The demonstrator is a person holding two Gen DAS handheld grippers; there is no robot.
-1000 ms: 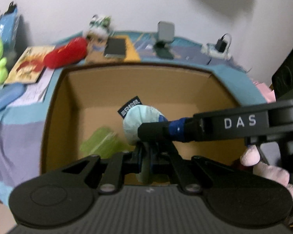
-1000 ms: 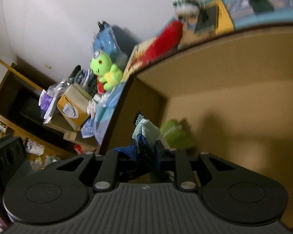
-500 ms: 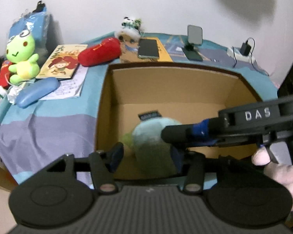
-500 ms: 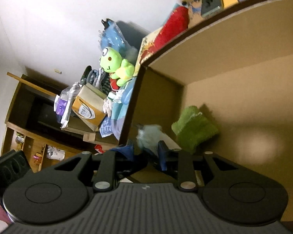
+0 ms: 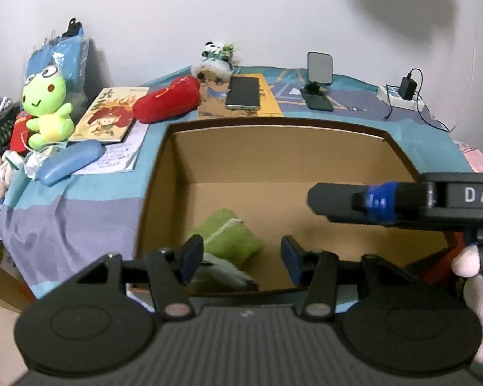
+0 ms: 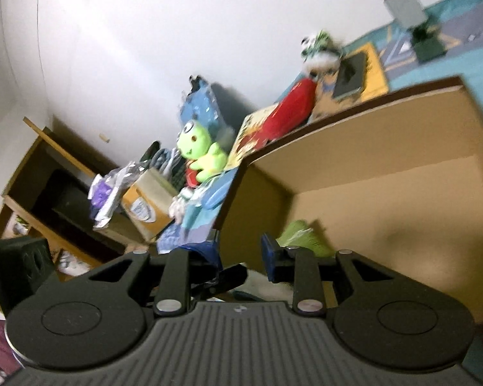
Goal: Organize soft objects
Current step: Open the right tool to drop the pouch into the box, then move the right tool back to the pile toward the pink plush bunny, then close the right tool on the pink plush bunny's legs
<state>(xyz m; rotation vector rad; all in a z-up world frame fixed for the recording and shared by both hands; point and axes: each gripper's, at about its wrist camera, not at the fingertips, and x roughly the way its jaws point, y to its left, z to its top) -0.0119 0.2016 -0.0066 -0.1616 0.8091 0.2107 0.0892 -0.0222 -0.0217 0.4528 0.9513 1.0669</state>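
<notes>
An open cardboard box (image 5: 273,148) stands on the bed. Inside lie a green plush (image 5: 232,238) and a pale blue-green plush (image 5: 219,276) near the front wall. My left gripper (image 5: 241,257) is open and empty above the box's front edge. My right gripper (image 6: 240,257) is open and empty too; it reaches in from the right in the left wrist view (image 5: 338,199). The green plush also shows in the right wrist view (image 6: 302,238). A frog plush (image 5: 46,109), a red plush (image 5: 165,99) and a panda plush (image 5: 217,61) sit on the bed.
On the bed lie a picture book (image 5: 108,115), a blue case (image 5: 69,162), a phone (image 5: 244,92), a phone stand (image 5: 318,77) and a charger (image 5: 402,91). A wooden shelf with a carton (image 6: 148,202) stands to the left.
Both grippers opened and let go of the pale plush, which dropped into the box beside the green one. Both grippers pulled back and up from the box.
</notes>
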